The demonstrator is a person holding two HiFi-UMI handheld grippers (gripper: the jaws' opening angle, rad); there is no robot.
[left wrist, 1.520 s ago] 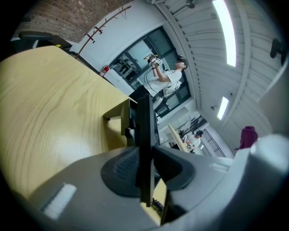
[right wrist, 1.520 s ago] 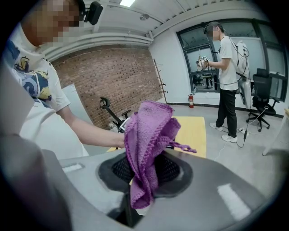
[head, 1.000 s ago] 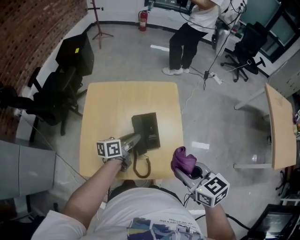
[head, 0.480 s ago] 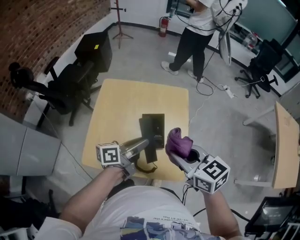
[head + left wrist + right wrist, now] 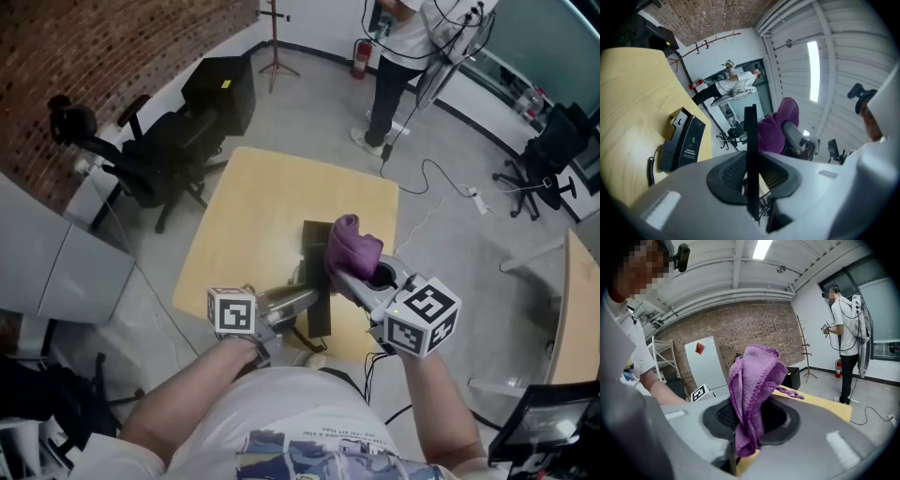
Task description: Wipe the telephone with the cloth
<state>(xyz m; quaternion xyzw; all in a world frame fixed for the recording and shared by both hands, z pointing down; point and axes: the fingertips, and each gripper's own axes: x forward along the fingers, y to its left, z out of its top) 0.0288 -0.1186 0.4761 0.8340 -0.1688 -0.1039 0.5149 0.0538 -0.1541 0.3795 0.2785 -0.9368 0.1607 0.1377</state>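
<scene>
The black telephone [image 5: 312,246] lies on the yellow table [image 5: 253,216], toward its near right side; its coiled cord [image 5: 650,169] trails toward me. My right gripper [image 5: 349,272] is shut on the purple cloth [image 5: 352,244], which bunches up just above the telephone's right side. In the right gripper view the cloth [image 5: 752,390] hangs from between the jaws. My left gripper [image 5: 312,298] is shut with nothing in it, its tip at the telephone's near end. The left gripper view shows the telephone [image 5: 683,139] ahead at left and the cloth [image 5: 780,125] to its right.
A person [image 5: 401,56] stands beyond the table near a fire extinguisher [image 5: 360,58]. Black office chairs [image 5: 155,159] and a black box [image 5: 223,89] stand at the left. Cables [image 5: 441,192] run over the floor at right, and another table's edge [image 5: 579,300] shows at far right.
My right gripper has carried the cloth from off the table's near right corner leftward and forward, to above the telephone. The left gripper has stayed shut at the telephone's near end.
</scene>
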